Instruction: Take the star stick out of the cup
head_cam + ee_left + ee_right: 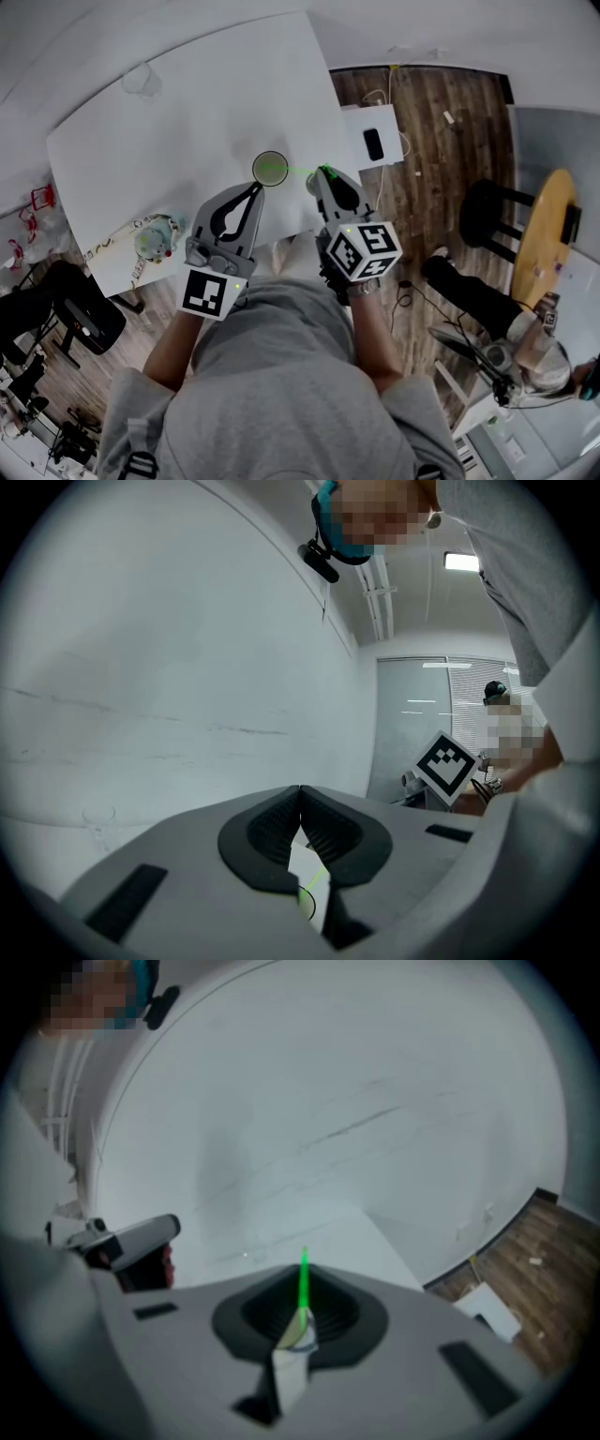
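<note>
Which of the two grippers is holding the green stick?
The right gripper: its jaws are shut on the green stick, which leads to the cup. The left gripper has its jaws together near the cup, without the stick.

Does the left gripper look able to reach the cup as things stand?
Probably yes. The left gripper sits right beside the cup, nothing between them; the green stick leans away to the right gripper, which grips it. But the left jaws are together and must open first.
</note>
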`<state>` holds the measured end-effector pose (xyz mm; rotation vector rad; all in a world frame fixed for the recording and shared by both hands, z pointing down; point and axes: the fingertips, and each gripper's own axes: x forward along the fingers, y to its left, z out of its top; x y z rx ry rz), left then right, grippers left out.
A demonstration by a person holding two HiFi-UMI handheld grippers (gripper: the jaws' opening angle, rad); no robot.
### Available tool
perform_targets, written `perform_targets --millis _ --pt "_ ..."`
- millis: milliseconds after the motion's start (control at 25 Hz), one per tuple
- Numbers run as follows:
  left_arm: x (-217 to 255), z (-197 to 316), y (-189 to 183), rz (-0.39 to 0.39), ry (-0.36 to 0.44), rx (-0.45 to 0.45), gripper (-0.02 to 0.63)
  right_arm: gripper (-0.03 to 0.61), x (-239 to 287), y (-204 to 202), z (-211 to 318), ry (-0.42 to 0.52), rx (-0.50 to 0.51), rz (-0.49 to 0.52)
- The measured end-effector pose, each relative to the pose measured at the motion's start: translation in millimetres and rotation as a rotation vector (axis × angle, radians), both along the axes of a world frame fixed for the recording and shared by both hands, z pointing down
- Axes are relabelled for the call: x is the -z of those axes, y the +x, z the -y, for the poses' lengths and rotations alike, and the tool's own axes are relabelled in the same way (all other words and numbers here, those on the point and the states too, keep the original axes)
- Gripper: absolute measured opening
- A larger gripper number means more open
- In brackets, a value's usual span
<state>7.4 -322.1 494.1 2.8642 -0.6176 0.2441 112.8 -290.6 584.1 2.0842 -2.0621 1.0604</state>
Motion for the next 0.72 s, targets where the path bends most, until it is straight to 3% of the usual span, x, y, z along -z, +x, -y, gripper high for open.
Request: perform_targets --millis 720 --pt "13.1 -34.1 -17.1 0.005 0.043 0.187 0.032 0.046 26.0 -1.8 -9.9 0.072 0.143 -0.011"
